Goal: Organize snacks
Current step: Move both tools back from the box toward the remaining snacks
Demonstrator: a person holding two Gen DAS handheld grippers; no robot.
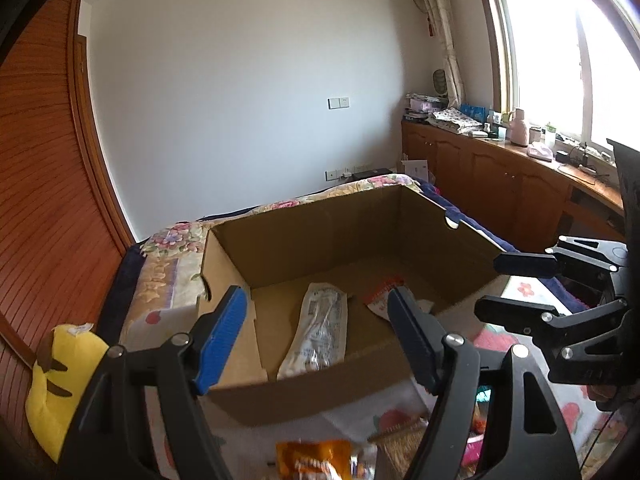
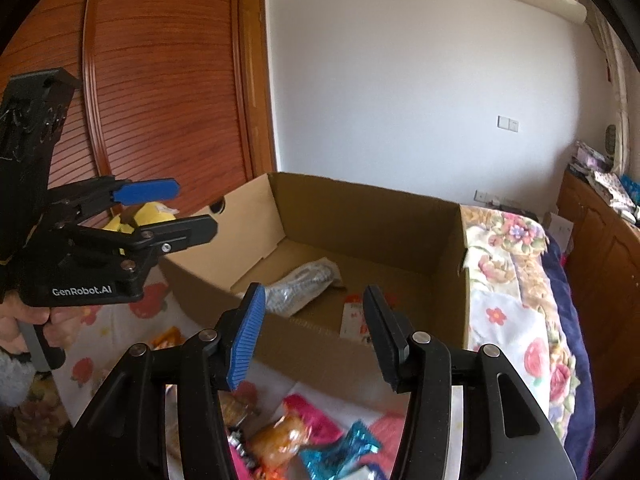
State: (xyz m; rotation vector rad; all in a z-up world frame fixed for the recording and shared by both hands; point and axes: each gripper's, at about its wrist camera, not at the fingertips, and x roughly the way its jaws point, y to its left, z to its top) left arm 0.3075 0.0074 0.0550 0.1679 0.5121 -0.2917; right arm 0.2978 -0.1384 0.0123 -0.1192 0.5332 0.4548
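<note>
Nearest of all, short of the cardboard box [image 2: 360, 216], a loose heap of snack packets [image 2: 304, 444] lies on the floral bedcover [image 2: 516, 320]: an orange wrapper, a pink one, a shiny blue foil one, all overlapping. From the other side, an orange packet [image 1: 316, 460] shows just before the box's near wall.

Above that heap, both tools are empty. The right gripper [image 2: 316, 340] has its jaws parted with nothing between them, poised over the box's near wall. The left gripper [image 1: 316, 340] stands wider apart, also bare, at the box's left front corner.

Inside the box, two items are already down on the floor: a long clear packet [image 1: 316, 332] left of centre, and a red-and-white packet [image 1: 384, 296] just right of it, apart from each other.

Handling looks easy but fiddly. These packets should be light, soft and crinkly, and the foil is likely slippery. Best bet: pinch a flat sealed end seam, not the puffed middle, and pick the top one so its neighbours don't drag along.

Beyond the box, the bedcover runs on to the white wall.
</note>
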